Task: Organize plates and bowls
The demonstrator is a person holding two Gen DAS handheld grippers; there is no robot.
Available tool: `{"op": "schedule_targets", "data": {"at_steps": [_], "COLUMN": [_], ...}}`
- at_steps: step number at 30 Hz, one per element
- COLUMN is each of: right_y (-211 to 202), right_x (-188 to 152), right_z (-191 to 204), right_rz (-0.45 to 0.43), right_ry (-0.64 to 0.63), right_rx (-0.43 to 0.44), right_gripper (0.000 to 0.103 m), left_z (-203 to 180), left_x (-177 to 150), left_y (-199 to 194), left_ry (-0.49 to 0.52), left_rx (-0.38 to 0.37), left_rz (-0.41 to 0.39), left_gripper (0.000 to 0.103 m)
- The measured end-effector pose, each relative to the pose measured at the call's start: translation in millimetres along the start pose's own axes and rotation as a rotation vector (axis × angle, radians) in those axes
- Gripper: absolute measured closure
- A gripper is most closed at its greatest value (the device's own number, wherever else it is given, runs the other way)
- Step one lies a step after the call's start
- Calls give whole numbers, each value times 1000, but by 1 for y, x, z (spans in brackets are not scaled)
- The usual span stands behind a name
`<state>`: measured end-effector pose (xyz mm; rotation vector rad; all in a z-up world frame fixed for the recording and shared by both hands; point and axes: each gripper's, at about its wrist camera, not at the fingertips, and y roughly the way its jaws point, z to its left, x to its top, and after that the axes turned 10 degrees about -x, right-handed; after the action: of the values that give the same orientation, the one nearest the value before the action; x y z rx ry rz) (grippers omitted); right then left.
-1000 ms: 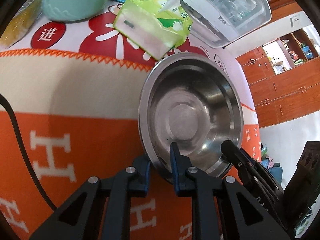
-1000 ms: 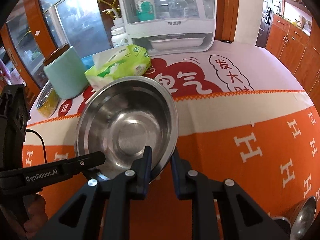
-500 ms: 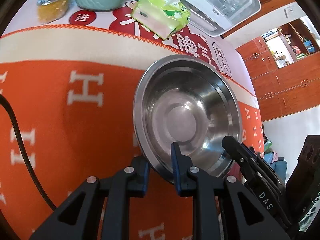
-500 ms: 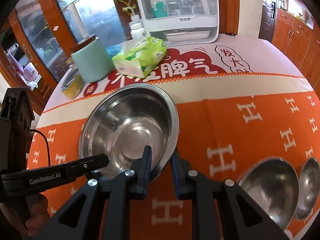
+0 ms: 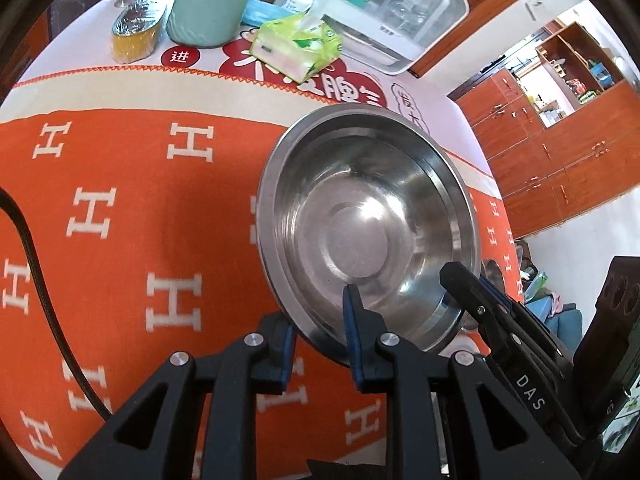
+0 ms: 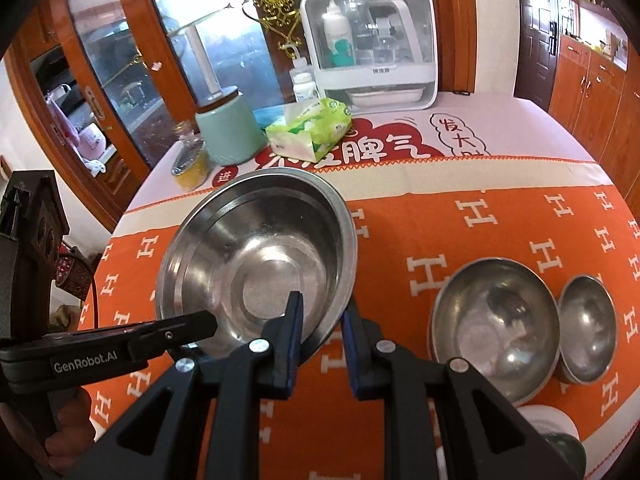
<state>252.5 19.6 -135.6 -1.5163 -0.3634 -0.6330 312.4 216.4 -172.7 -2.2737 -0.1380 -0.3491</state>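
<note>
Here, the tabletop (image 6: pixel 500 184) wears an orange H-patterned cloth. Left of the tissue pack (image 6: pixel 310 130) stands a mint canister (image 6: pixel 228 136); behind it, glass doors. Both grippers, left (image 5: pixel 318 322) and right (image 6: pixel 320 322), pinch the large steel bowl (image 6: pixel 256 264), held just in front of the pack; two smaller bowls (image 6: pixel 496 320) sit rightward.

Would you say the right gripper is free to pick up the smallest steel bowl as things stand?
Probably not yet: the right gripper is shut on the large steel bowl's rim. The smallest steel bowl itself sits unobstructed on the tablecloth.
</note>
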Motion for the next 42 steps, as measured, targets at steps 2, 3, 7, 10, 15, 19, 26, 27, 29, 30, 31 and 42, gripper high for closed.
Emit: {"op": "schedule_targets", "data": {"at_steps": [2,3,7,10,15,19,26,27,29,30,31,42], "right_y": [-8,-12,-29,-42,-59,-70,-78,-79,-81,-81,-81,-85], "right_x": [-5,-8,-20,-29,-43,-55,-81,-85,-95,-99,-104,-147], "right_z": [-2,-4,-8,-9,-11,-11,-18,-18,-21,-22,-23,-30], "right_rz": [-6,-9,-32,-56,-74,-77,-36,-29,-7,5,15,139], "right_ry": [-2,-1,-8,-16,-30,-44,-42,-41,-36,-35,-33,-62], "right_rx": [5,8,16,18,28,27,17,14,6,2,-2,-42], "right_gripper": [85,85,85,84,84,84,84,84,84,84,84,82], "left_z": [-7,-10,-24,-32,-40,-43,-44,-44,-46,-46,-46,-40], "left_x": [-9,-14,-34,-46,-67,-83,-111,-115,-124,-128,-133,-177], "left_y": [-5,-7,-17,-23,-33,-38,-35,-34,-33,-31,-29,-14], "left_ry": [12,21,68,85,95,96,83,83,87,90,91,69], "left_rx": [5,9,25,26,26,20,16,15,18,19,20,12], "left_rz": [0,-1,-10,-19,-29,-25,13,19,33,43,55,150], "left_gripper": [84,84,81,78,78,78,78,78,78,78,78,77]}}
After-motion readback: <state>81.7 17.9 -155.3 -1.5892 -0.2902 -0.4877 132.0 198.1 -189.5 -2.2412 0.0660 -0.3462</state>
